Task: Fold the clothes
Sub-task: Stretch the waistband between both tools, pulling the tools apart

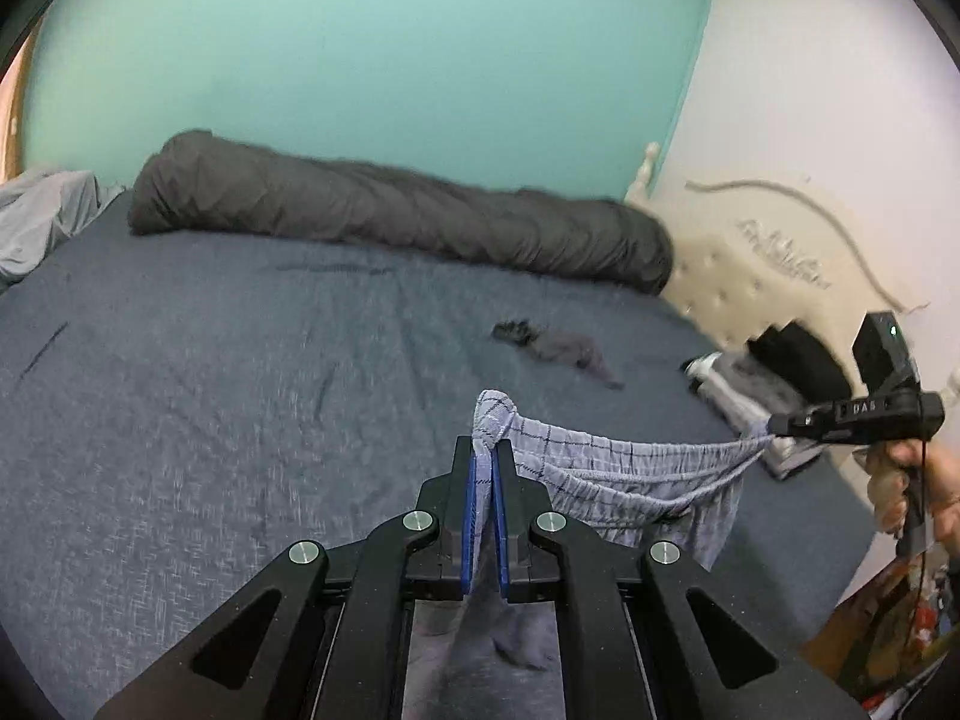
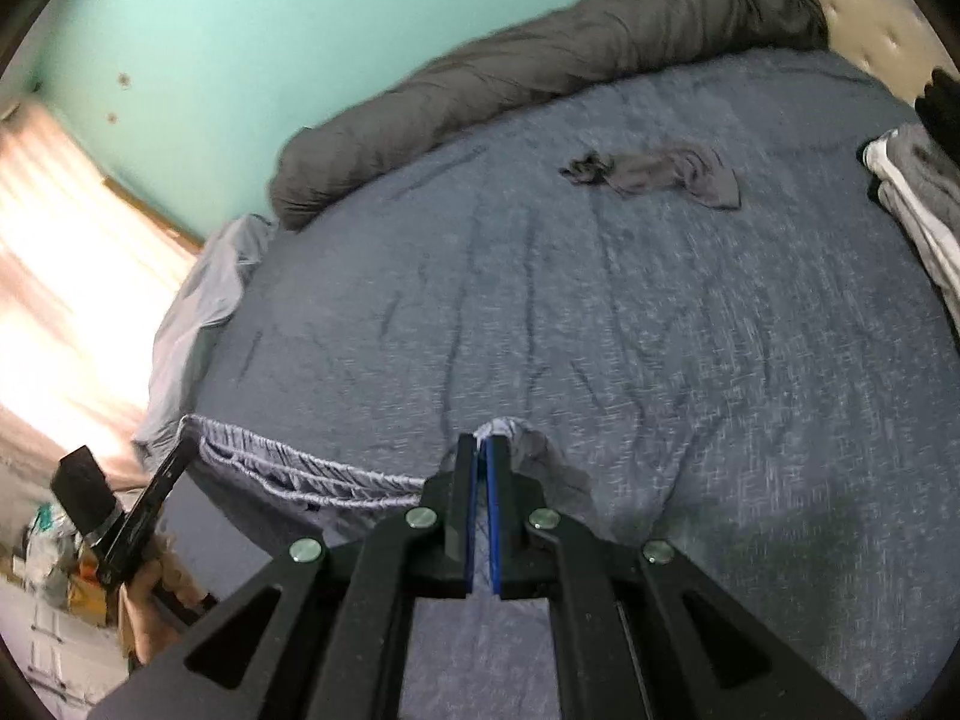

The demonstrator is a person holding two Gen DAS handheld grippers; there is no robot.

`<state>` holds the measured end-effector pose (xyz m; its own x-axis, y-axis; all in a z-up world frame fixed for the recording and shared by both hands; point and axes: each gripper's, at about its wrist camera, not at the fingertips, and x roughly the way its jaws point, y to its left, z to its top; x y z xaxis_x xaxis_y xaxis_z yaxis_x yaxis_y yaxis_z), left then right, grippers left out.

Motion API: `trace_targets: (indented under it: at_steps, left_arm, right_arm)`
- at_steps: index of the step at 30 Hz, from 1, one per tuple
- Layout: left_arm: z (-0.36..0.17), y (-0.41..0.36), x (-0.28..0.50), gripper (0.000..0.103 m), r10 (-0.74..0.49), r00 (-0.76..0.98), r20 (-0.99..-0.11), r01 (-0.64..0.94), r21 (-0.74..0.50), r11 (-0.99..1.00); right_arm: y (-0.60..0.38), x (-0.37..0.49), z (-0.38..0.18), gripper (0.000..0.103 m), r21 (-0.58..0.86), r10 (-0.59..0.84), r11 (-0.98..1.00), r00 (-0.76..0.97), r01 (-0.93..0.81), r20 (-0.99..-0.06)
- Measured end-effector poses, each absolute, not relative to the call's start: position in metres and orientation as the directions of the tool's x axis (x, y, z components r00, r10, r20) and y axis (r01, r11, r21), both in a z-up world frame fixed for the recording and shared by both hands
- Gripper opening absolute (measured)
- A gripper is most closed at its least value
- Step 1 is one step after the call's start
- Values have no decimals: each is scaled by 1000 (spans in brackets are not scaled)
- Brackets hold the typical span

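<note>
Left gripper [image 1: 487, 450] clamped on one waistband corner of checked shorts [image 1: 600, 462]; right gripper [image 2: 482, 444] clamped on the other. Held taut above the bed [image 1: 210, 390], waistband running left-right, legs hanging down. Probably light, limp, easily bunched; best held at the elastic corners.

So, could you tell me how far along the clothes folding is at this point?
Done: a stack of folded clothes sits by the headboard. In hand: the left gripper and right gripper are each clamped on one end of the waistband of the checked shorts, held stretched above the bed, not yet folded. Left: those shorts, and a small crumpled grey garment further up the bed.
</note>
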<state>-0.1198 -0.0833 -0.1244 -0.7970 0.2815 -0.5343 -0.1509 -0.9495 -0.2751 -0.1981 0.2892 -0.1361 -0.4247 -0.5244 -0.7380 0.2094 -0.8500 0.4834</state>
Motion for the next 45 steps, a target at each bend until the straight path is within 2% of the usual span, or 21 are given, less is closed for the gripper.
trace_targets:
  at_steps: [6, 21, 26, 27, 29, 32, 35, 37, 45]
  left_arm:
    - [-173, -81, -174, 5, 228, -753, -617, -120, -212, -970]
    - [-265, -110, -309, 5, 231, -644, -729, -42, -267, -963]
    - [-295, -116, -336, 6, 221, -603, -767, -13, -268, -963]
    - [-301, -119, -339, 6, 226, -594, -772, -4, -278, -960]
    - [-301, -122, -337, 7, 221, -594, -773, -3, -272, -962]
    - [-300, -128, -333, 16, 210, -598, -774, -6, -258, -966]
    - [-299, -133, -328, 19, 199, -602, -774, -9, -243, -970]
    - [-298, -136, -325, 27, 192, -604, -774, -11, -233, -972]
    - [-300, -126, -331, 29, 187, -571, -799, -71, -178, -981]
  right_arm:
    - [272, -260, -195, 2, 443, -477, -879, -378, 179, -793]
    - [253, -395, -290, 2, 408, -417, -907, -341, 100, -843]
    - [260, -419, -317, 4, 466, -459, -883, -325, 61, -827]
    - [262, -420, -319, 7, 469, -464, -880, -326, 68, -824]
    - [266, -419, -319, 34, 472, -471, -878, -335, 85, -816]
    - [272, -409, -311, 34, 451, -478, -878, -374, 163, -795]
    - [277, -396, -308, 34, 402, -472, -881, -390, 252, -791]
    - [276, -388, -307, 34, 366, -467, -879, -396, 307, -790]
    - [246, -368, -324, 34, 182, -386, -863, -384, 471, -838]
